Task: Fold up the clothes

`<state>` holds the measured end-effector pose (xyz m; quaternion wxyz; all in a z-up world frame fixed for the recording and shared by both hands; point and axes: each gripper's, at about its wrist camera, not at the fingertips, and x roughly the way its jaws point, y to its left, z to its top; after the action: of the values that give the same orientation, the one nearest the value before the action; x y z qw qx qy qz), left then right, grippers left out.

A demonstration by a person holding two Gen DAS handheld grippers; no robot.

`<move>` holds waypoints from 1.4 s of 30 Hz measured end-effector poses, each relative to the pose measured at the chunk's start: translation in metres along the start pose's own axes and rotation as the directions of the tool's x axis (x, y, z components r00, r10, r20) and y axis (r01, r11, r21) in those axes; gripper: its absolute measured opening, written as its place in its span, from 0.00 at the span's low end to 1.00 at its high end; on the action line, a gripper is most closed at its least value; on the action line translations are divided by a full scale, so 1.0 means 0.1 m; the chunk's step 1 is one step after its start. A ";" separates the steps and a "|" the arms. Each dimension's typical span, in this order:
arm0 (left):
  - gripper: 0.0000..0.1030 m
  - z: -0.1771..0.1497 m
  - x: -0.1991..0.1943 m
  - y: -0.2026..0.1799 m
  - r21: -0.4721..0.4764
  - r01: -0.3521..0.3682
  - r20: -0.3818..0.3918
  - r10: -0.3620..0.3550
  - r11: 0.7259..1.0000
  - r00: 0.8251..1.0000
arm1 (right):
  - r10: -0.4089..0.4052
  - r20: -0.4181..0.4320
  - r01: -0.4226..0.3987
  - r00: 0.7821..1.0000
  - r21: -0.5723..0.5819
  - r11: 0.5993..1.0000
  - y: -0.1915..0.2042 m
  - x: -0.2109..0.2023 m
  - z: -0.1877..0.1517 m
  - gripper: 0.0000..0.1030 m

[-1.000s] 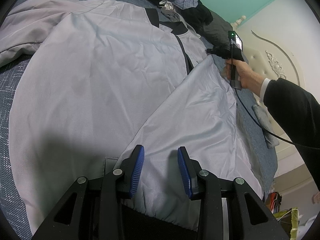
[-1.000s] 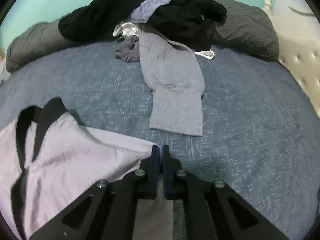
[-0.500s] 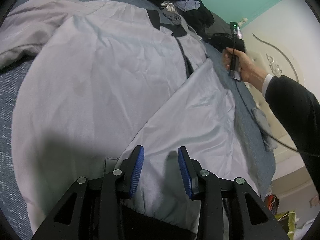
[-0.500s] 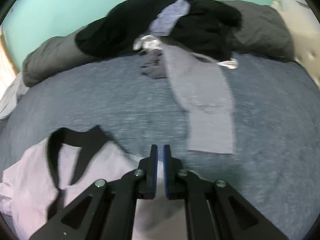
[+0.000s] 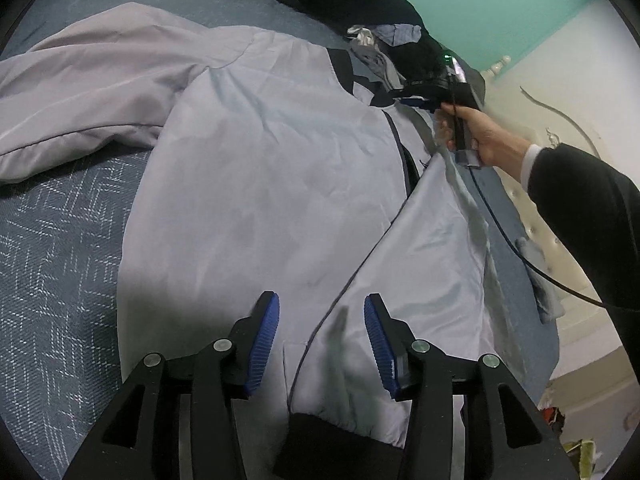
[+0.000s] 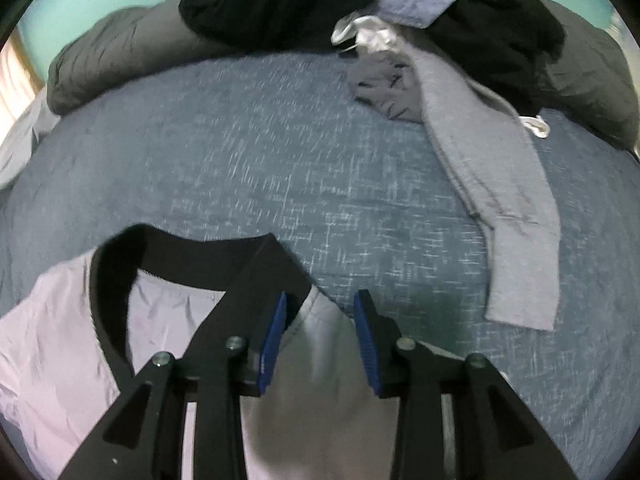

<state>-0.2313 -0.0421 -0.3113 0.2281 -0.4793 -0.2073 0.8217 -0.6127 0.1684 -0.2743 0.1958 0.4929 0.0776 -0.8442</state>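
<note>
A: What has just changed?

B: The right gripper was clenched on the jacket's edge a second ago; now its fingers stand apart, released, with the pale grey jacket lying loose under them beside the black collar. The folded-over right front panel now rests flat across the body.

A: And the left one?

B: The left gripper stays spread, grasping nothing, poised over the near hem.

A: So for the task?

B: I judge that one fold has been laid down. The left sleeve still sprawls out over the bed, so folding remains.

A: Any containers?

B: None visible. Only a heap of other clothes at the far side of the bed, with a grey garment trailing out of it.
</note>
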 end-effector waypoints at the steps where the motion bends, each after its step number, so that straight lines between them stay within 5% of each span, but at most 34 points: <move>1: 0.47 0.00 0.00 0.01 -0.003 0.002 -0.001 -0.002 1.000 1.000 | -0.005 -0.007 0.004 1.000 -0.009 1.000 0.02 0.04 0.01 0.20; 2: 0.47 -0.01 0.00 0.02 -0.004 0.003 -0.002 -0.003 1.000 1.000 | 0.006 -0.005 -0.006 1.000 -0.013 1.000 0.03 0.06 0.01 0.09; 5: 0.47 -0.01 0.00 0.03 -0.007 0.007 -0.004 -0.007 1.000 1.000 | 0.019 0.014 -0.018 1.000 -0.037 0.999 0.08 0.08 -0.01 0.00; 11: 0.47 -0.01 -0.03 0.04 -0.004 0.007 -0.005 -0.007 1.000 1.000 | -0.038 0.112 0.040 0.993 -0.015 0.999 0.07 -0.07 0.09 0.00; 16: 0.47 -0.02 -0.03 0.05 -0.004 0.007 -0.008 -0.007 1.000 1.000 | 0.039 0.068 -0.037 0.997 -0.018 0.999 -0.01 -0.07 0.09 0.01; 19: 0.47 -0.02 -0.04 0.05 -0.003 0.007 -0.008 -0.007 1.000 1.000 | 0.040 0.019 -0.039 0.999 -0.032 0.999 -0.10 -0.08 0.03 0.13; 21: 0.47 -0.03 -0.04 0.04 -0.001 0.004 -0.007 -0.004 1.000 1.000 | 0.044 0.013 -0.044 0.999 0.003 0.999 -0.22 -0.13 -0.01 0.50; 25: 0.47 -0.02 -0.04 0.04 -0.001 0.004 -0.008 -0.004 1.000 1.000 | 0.033 -0.029 -0.034 0.999 -0.027 0.999 -0.23 -0.07 -0.10 0.55; 26: 0.47 -0.02 -0.04 0.04 -0.001 0.004 -0.009 -0.004 1.000 1.000 | 0.029 -0.039 -0.031 0.999 -0.036 0.999 -0.23 -0.05 -0.12 0.52; 27: 0.47 -0.02 -0.04 0.04 -0.002 0.004 -0.009 -0.004 1.000 1.000 | 0.033 -0.040 -0.035 0.999 -0.040 0.999 -0.22 -0.04 -0.13 0.35; 30: 0.47 -0.01 -0.03 0.04 -0.002 0.005 -0.010 -0.005 1.000 1.000 | 0.040 -0.029 -0.042 0.999 -0.065 0.997 -0.16 -0.01 -0.15 0.05; 36: 0.47 -0.02 -0.05 0.05 -0.001 0.005 -0.011 -0.005 1.000 1.000 | -0.018 0.080 0.024 0.997 -0.068 0.997 -0.15 -0.05 -0.11 0.02; 42: 0.47 -0.05 -0.08 0.05 0.004 0.001 -0.012 -0.001 1.000 1.000 | -0.023 0.067 0.025 0.997 -0.036 0.999 -0.19 -0.01 -0.05 0.06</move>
<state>-0.2247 -0.0496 -0.3105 0.2310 -0.4836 -0.2046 0.8191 -0.6161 0.1876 -0.2775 0.1970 0.4598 0.0924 -0.8610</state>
